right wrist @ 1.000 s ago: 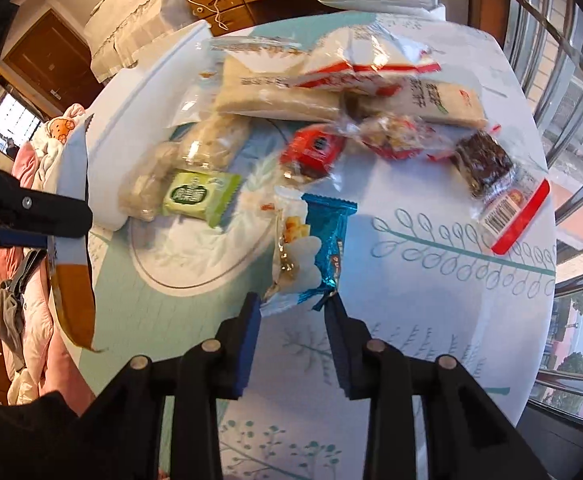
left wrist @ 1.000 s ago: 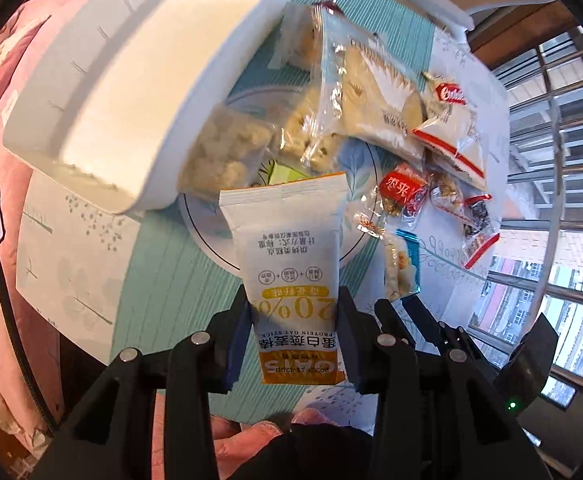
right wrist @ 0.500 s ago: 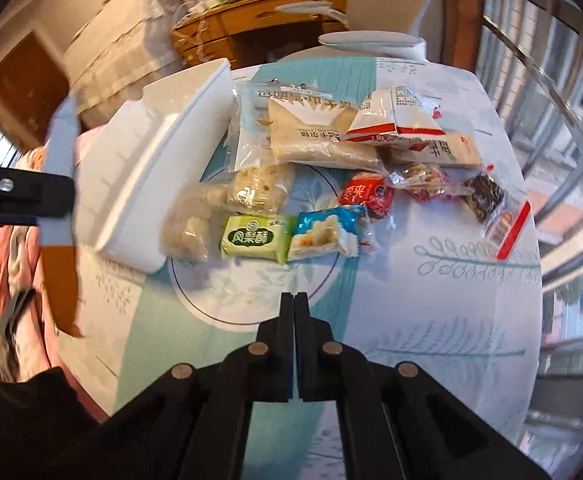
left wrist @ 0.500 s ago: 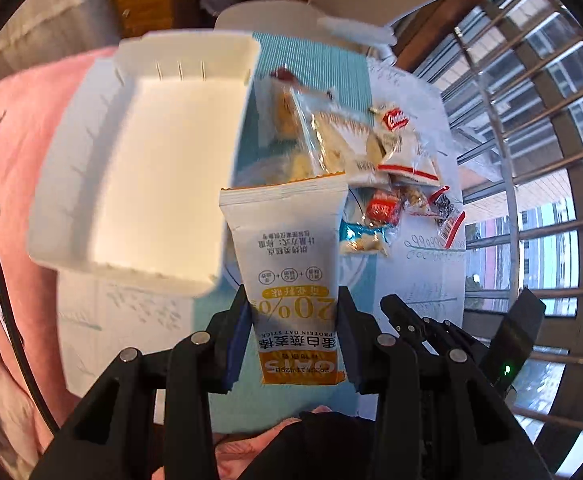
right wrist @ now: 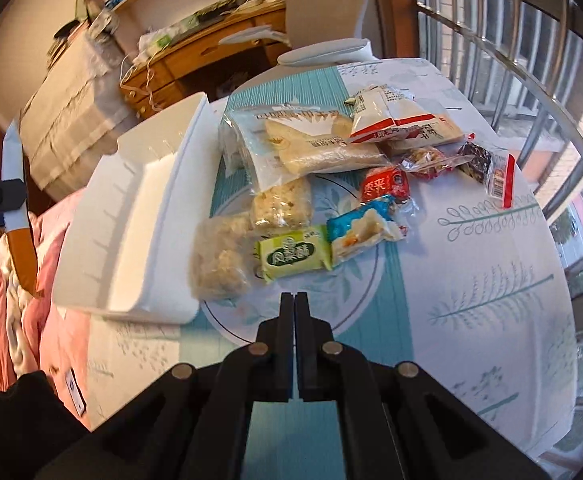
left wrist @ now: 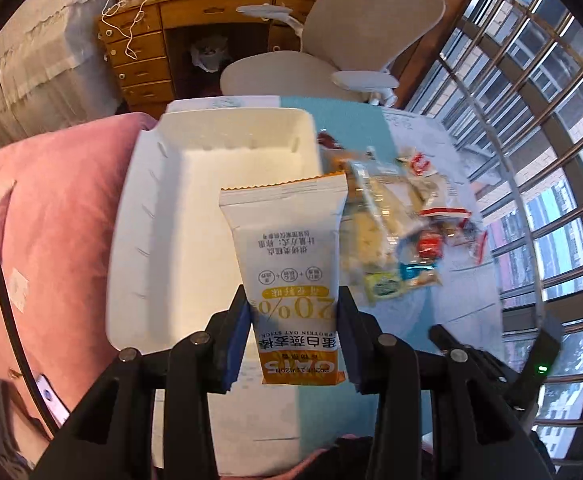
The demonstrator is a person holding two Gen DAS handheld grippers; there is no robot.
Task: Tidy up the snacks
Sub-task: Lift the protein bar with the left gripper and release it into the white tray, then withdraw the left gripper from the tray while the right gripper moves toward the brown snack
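Observation:
My left gripper (left wrist: 293, 316) is shut on a white and orange oat bar packet (left wrist: 291, 264), held up above the near edge of the empty white bin (left wrist: 195, 216). The packet also shows edge-on at the far left of the right wrist view (right wrist: 17, 200). My right gripper (right wrist: 294, 300) is shut and empty, above the table in front of the snack pile. Nearest it are a green packet (right wrist: 293, 256), a blue packet (right wrist: 365, 228) and clear-wrapped rice cakes (right wrist: 219, 262). The white bin (right wrist: 131, 216) stands left of the pile.
Further snacks lie behind: a large clear bag of biscuits (right wrist: 311, 140), a red and white packet (right wrist: 387, 116), a small red packet (right wrist: 385, 186) and a dark bar (right wrist: 487, 164). A pink blanket (left wrist: 43, 208) lies left of the table. An office chair (left wrist: 331, 52) and window bars (left wrist: 531, 140) stand beyond.
My left gripper has risen and pulled back with the oat bar packet, now over the bin's near edge. My right gripper let go of the blue packet, shut, and drew back.

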